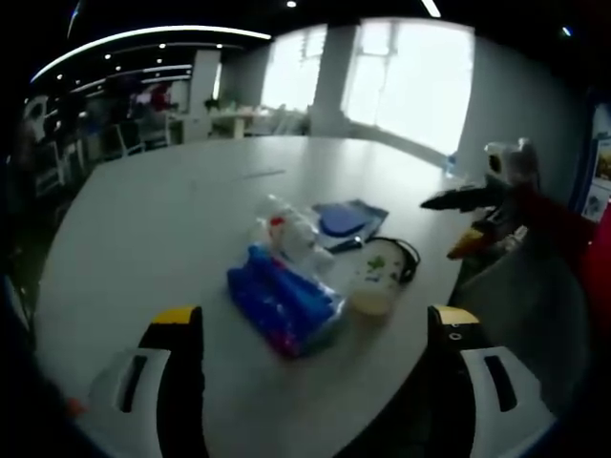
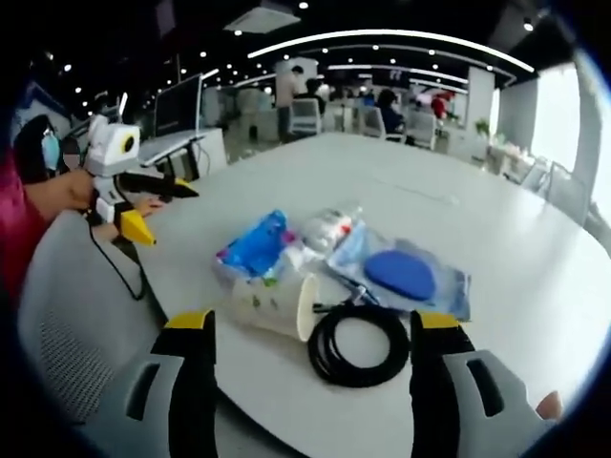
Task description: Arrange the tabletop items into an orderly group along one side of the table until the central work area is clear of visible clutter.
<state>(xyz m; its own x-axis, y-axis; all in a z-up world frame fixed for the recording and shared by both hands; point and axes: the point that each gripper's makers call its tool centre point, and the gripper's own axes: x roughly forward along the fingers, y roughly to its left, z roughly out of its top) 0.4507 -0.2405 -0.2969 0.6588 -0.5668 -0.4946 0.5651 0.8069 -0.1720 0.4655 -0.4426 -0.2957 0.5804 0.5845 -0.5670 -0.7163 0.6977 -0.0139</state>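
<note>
Looking mostly grouped: cup (image 2: 277, 305), cable (image 2: 361, 345), blue packet (image 2: 256, 246) near table (image 2: 477, 191) edge; both grippers' jaws spread, empty.

In your right gripper view, the cup (image 2: 275, 305) lies on the table (image 2: 496, 219); cable coil (image 2: 361, 343) at its 3 o'clock, packet (image 2: 256, 246) at 12, pouch (image 2: 406, 272) at 2.

White-bodied tongs (image 2: 307, 353) with black, yellow-tipped jaws, a dangling black cable; a red sleeve (image 2: 13, 227).
</note>
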